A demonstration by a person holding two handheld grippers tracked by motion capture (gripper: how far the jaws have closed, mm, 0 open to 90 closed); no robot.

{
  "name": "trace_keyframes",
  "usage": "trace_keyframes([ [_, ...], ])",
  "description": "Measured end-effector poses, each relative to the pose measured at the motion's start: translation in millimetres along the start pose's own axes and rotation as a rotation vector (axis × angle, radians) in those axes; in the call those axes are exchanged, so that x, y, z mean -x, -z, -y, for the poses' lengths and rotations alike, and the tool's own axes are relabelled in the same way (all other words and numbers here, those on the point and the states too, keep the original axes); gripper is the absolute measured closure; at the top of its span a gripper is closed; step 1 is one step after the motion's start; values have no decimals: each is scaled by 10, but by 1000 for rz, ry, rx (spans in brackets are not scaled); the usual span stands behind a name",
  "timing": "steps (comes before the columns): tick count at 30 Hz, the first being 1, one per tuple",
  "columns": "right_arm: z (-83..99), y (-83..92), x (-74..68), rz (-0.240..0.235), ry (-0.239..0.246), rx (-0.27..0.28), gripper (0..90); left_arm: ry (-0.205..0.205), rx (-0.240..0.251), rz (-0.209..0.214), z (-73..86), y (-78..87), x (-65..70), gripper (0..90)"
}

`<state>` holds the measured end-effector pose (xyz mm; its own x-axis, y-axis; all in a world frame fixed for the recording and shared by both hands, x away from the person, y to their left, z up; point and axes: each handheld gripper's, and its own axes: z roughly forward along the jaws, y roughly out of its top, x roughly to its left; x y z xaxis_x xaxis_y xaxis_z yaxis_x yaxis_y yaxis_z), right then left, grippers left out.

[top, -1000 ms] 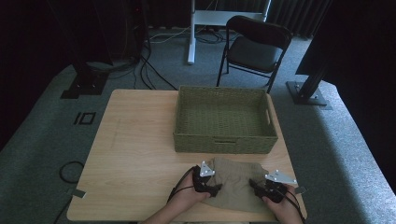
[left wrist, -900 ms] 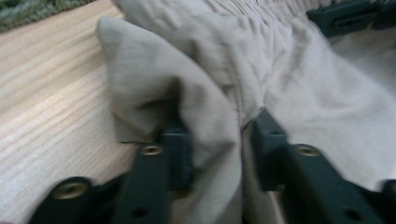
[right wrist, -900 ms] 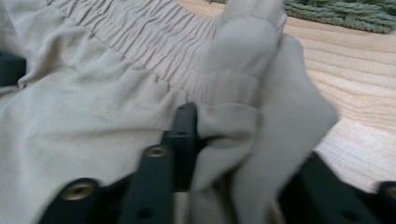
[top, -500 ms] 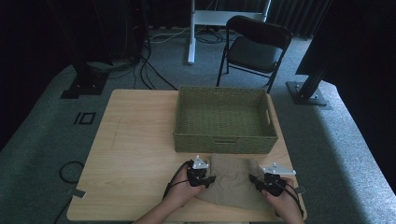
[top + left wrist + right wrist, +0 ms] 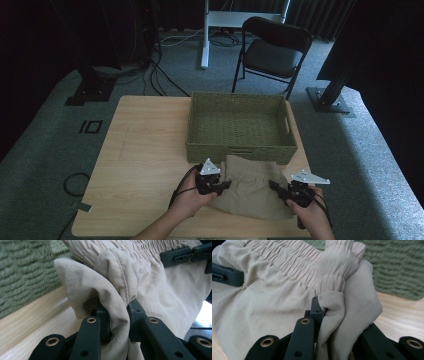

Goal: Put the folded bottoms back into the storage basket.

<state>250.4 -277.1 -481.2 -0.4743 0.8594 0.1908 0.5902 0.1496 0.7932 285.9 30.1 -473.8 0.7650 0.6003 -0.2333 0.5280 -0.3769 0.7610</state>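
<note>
A beige garment (image 5: 250, 186) with a gathered elastic waistband lies at the table's front edge, just in front of the green woven basket (image 5: 240, 150). My left gripper (image 5: 225, 186) is shut on the garment's left end. In the left gripper view its jaws (image 5: 118, 315) pinch a fold of the cloth (image 5: 112, 277). My right gripper (image 5: 276, 187) is shut on the right end; in the right gripper view a bunched fold (image 5: 342, 295) sits between its jaws (image 5: 329, 312). The waistband hangs stretched between both grippers, raised a little off the table.
The basket's inside is empty, and its woven wall (image 5: 22, 272) stands close behind the cloth. Bare wooden table (image 5: 145, 150) stretches to the left. Beyond the table a black folding chair (image 5: 272, 50) stands on the carpet.
Both grippers have closed on the garment's ends and risen, and the waistband has come up off the table with them.
</note>
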Motion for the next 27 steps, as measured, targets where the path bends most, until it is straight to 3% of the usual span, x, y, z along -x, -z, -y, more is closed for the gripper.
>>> trace_keyframes([
  [5, -155, 110, 23, -21, -8, 39, 777, 1, 33, 12, -160, 80, -15, 775],
  [8, -252, 144, 38, -24, -4, 50, 777, -22, 41, 4, -261, 121, -17, 775],
  [12, -422, 209, 32, -12, 30, 69, 777, -45, 65, -11, -377, 181, -2, 775],
  [16, -623, 291, 39, -17, 47, 103, 777, -58, 120, -11, -510, 273, -22, 775],
  [20, -854, 344, 37, -26, 57, 134, 777, -43, 164, -14, -651, 353, -92, 775],
  [25, -1058, 338, 32, -31, 70, 160, 777, -69, 185, -43, -814, 442, -142, 774],
  [27, -1239, 355, 46, -52, 76, 192, 777, -83, 220, -56, -940, 539, -175, 774],
])
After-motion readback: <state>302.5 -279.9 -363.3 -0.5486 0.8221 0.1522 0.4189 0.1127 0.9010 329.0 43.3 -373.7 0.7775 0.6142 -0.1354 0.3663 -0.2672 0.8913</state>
